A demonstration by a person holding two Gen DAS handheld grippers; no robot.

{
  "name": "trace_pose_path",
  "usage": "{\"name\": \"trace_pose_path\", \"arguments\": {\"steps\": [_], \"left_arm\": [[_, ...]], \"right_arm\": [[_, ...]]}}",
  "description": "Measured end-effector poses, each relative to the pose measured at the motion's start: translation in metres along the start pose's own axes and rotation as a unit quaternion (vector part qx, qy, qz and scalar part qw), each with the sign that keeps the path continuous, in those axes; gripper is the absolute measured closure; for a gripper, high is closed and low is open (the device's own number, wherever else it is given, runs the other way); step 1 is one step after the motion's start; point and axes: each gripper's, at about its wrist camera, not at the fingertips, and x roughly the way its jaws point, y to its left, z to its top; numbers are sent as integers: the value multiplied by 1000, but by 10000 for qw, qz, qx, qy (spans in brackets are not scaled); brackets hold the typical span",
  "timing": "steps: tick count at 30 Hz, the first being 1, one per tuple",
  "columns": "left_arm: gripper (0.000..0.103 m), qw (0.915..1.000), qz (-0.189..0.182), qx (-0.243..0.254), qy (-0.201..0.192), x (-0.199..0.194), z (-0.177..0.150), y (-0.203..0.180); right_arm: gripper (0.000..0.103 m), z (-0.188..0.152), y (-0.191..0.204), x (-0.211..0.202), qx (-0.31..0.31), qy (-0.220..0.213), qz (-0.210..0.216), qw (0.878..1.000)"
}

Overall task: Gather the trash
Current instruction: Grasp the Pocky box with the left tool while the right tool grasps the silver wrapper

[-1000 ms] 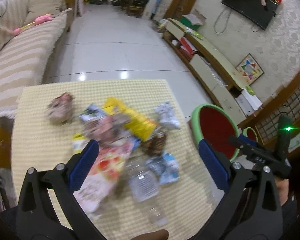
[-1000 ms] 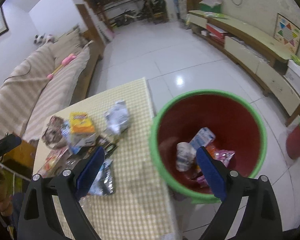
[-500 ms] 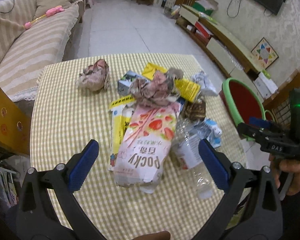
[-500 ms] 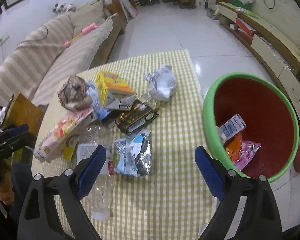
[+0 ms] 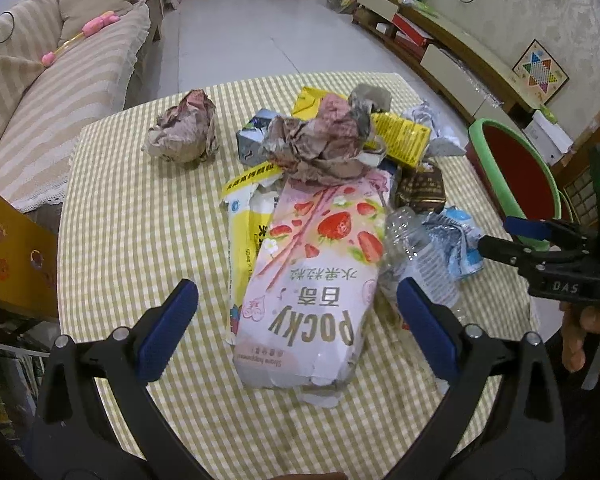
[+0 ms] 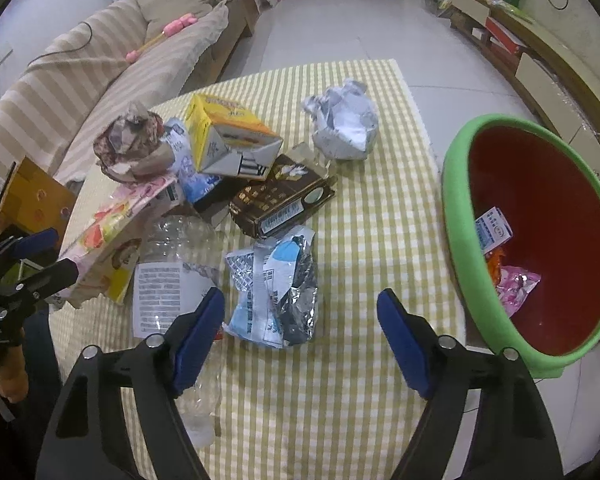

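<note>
Trash lies piled on a checked table (image 5: 132, 216). My left gripper (image 5: 298, 330) is open and empty, its fingers either side of the near end of a pink Pocky box (image 5: 316, 280). Crumpled brown paper (image 5: 324, 140) sits on the pile, another wad (image 5: 184, 130) lies apart to the left. My right gripper (image 6: 300, 336) is open and empty just in front of a blue-silver foil wrapper (image 6: 276, 284). A clear plastic bottle (image 6: 168, 264), a brown box (image 6: 280, 200), a yellow carton (image 6: 228, 136) and a white paper wad (image 6: 344, 124) lie beyond. The red bin with green rim (image 6: 460, 216) stands to the right.
The bin (image 5: 500, 136) holds a small carton (image 6: 494, 232) and a pink wrapper (image 6: 514, 286). A striped sofa (image 5: 40, 80) stands left of the table, a low cabinet (image 5: 452, 52) along the right wall. A yellow box (image 5: 8, 248) stands at the table's left edge.
Both grippers have moved down and closer to the trash pile. The right gripper has swung left from over the bin to over the table.
</note>
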Motion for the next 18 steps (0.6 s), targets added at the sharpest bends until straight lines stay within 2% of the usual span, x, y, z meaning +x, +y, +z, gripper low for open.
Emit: {"name": "trace_pose_path", "arguments": {"steps": [8,11,16,18], "left_arm": [[6,9999,86,126,41,9,1,-4],[7,9998,127,139,83,15,-1,-3],[28,9999,65,102,110,18,-2,-4],[35,9999,18,107,113,17,-3,-6]], "right_arm": [[35,3,3,22,-29,213,35,9998],[42,3,7,28,-65,292,55,9995],[58,2,16,33,-218,395,120,9989],[70,1,19,33,-286,416,124,9986]]}}
